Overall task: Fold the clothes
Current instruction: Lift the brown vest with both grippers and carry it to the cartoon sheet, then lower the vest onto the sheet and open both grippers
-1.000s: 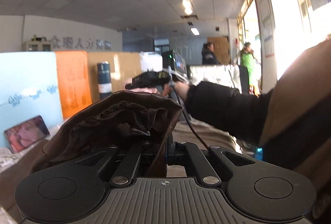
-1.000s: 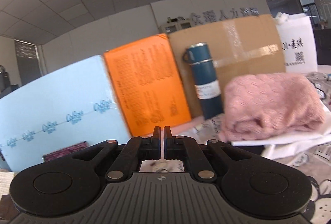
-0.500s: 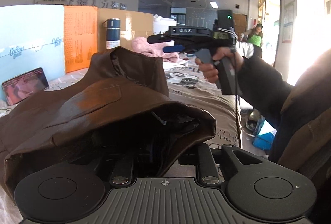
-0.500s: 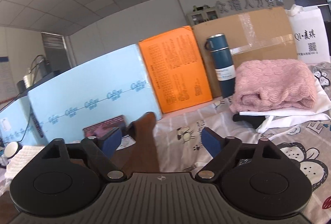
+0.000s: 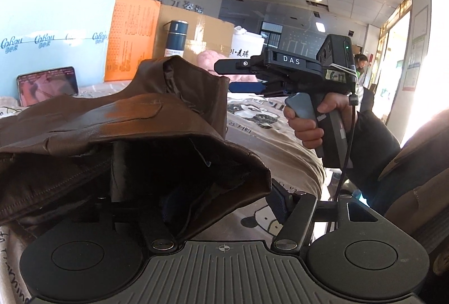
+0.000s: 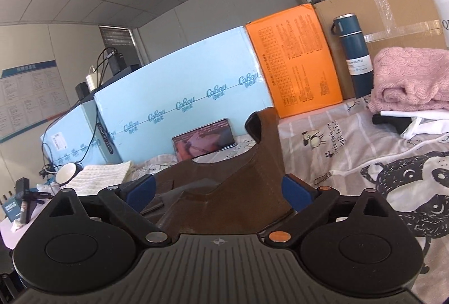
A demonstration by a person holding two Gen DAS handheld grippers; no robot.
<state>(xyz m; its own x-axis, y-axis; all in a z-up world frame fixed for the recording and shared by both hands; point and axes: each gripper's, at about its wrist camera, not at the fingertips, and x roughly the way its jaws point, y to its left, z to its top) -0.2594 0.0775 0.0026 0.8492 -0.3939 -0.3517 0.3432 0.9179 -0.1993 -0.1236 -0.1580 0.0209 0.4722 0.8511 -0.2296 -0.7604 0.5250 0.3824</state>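
A brown leather-like jacket lies bunched on the bed sheet, one folded edge standing up. It also shows in the right wrist view. My left gripper has its jaws spread, with a flap of the jacket draped over its left finger. My right gripper is open, its blue pads on either side of the jacket's raised part without pinching it. In the left wrist view the right gripper is held in a hand above the sheet, right of the jacket.
A printed sheet covers the bed. At the back stand a blue foam board, an orange board, a cardboard box, a blue flask and a phone. A pink knit lies on folded clothes at the right.
Both grippers have opened: the left let go of the jacket, which dropped onto the bed. The right gripper, shut a second ago, now straddles the jacket.
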